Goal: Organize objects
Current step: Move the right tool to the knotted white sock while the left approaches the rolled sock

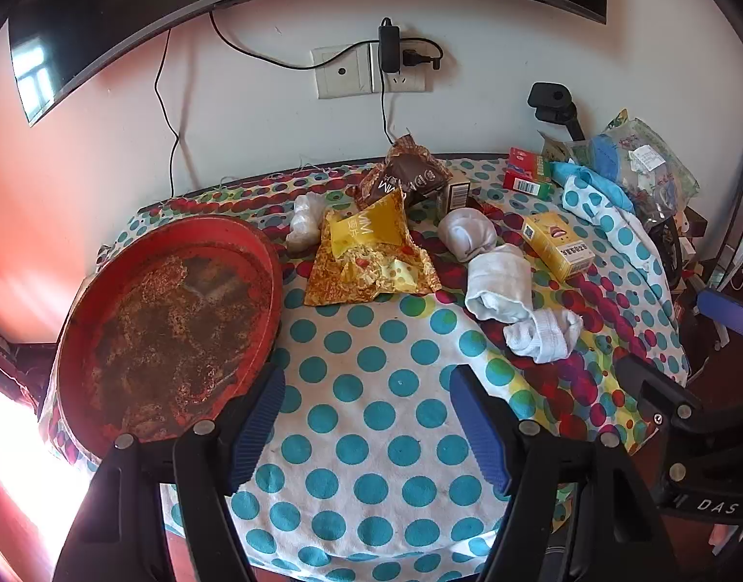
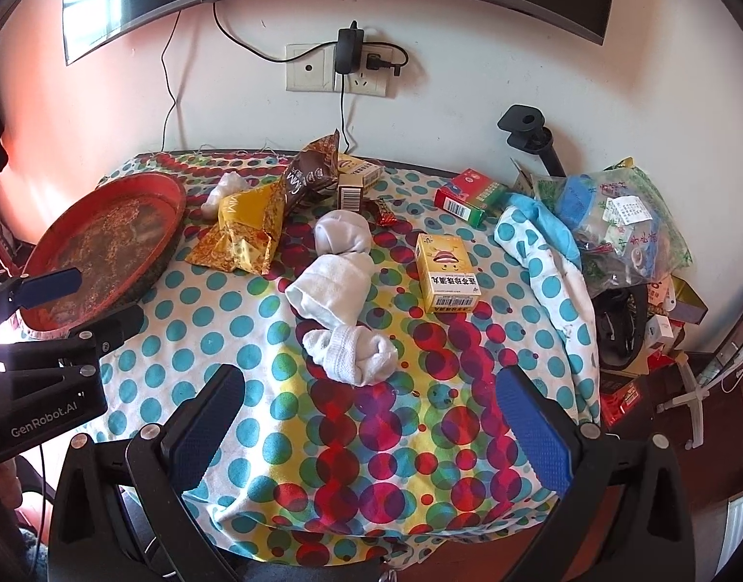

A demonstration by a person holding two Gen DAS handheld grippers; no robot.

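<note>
Left fingers: my left gripper [image 1: 366,429] is spread apart with nothing between the fingers, above bare dotted cloth [image 1: 371,417] beside the red tray [image 1: 80,334].
Right fingers: my right gripper [image 2: 371,429] is spread wide and empty – poised over the cloth just short of the nearest white sock [image 2: 352,354].
Socks: three white bundles in a loose row across the middle of the surface, the rolled one [image 2: 343,235] farthest from me.
Yellow box [image 2: 446,271]: lying flat to the right of the socks.
Snack bags: yellow bag [image 2: 245,233] and brown bag [image 2: 310,179] near the back, between tray and socks.
Red-green box [image 2: 470,196]: back right – beside a heap of bags [image 2: 623,223].
</note>
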